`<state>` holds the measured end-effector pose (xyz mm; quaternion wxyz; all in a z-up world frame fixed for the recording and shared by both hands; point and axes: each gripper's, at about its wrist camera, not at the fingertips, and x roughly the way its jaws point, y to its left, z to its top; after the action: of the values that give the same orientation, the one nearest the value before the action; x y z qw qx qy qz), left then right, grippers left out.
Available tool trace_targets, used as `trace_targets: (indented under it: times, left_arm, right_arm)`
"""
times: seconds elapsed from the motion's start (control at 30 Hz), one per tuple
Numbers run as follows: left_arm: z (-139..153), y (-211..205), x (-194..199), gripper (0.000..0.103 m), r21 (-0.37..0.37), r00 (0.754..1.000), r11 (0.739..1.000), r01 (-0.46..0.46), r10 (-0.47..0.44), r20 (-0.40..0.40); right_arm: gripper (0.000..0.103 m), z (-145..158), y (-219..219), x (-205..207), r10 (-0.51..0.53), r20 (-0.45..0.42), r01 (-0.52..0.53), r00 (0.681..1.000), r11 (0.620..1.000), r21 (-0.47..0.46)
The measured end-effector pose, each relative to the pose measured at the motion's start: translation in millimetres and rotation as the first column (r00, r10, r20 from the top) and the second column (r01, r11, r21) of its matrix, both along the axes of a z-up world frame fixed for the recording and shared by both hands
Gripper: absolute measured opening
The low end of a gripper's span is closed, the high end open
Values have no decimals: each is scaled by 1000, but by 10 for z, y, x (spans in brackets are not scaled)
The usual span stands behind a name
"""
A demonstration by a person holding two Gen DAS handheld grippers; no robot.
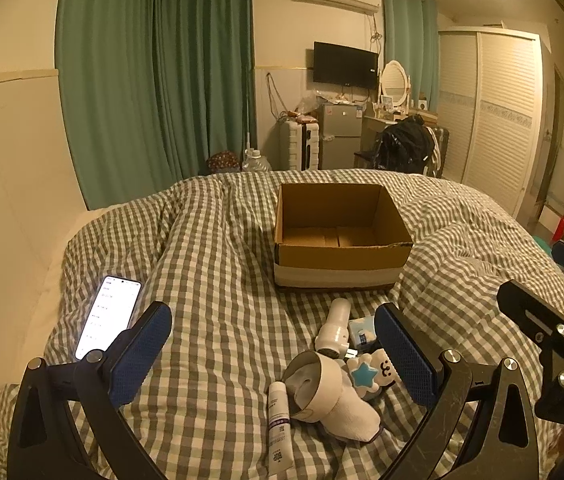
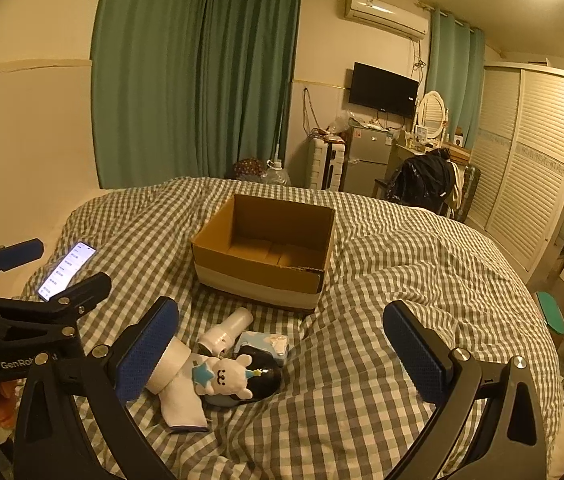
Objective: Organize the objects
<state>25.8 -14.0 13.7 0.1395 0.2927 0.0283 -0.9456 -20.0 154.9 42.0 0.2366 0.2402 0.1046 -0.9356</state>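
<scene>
Tube (image 1: 279, 424) by tape roll (image 1: 316, 386), plush (image 1: 372, 372), box (image 1: 342, 236) beyond (phone (image 1: 106, 316) apart)

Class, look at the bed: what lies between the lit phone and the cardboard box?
Only bare checked duvet lies between the phone and the cardboard box; both wrist views show it.

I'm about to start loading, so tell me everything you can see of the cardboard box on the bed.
The cardboard box is brown corrugated card, open-topped, with a pale band around its lower outside. It sits upright on the checked quilt, beyond the pile of small items, touching none of them. Its inside looks empty; the near rim is slightly ragged at one corner. Neither gripper touches it.
</scene>
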Motion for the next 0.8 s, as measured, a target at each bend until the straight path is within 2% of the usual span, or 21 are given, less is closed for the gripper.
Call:
trace_targets:
  times: [0.2,0.47,0.7,0.8]
  left_arm:
    - [-127,-116,25,103,26,999,1000,-8,7,38]
    - [-472,-249,-27,103,35,992,999,9,-13,124]
    - [-1030,-324,-106,98,70,960,997,31,-49,275]
    - [-1195,-309,-91,95,99,948,994,40,-69,311]
  right_arm:
    - [103,-66,-57,24,25,42,-25,999,1000,4]
    - [100,-393,-208,-24,50,135,-58,990,997,52]
    - [97,-796,-314,-153,52,239,-79,970,991,107]
    - [95,-978,-350,-198,54,286,-92,957,988,121]
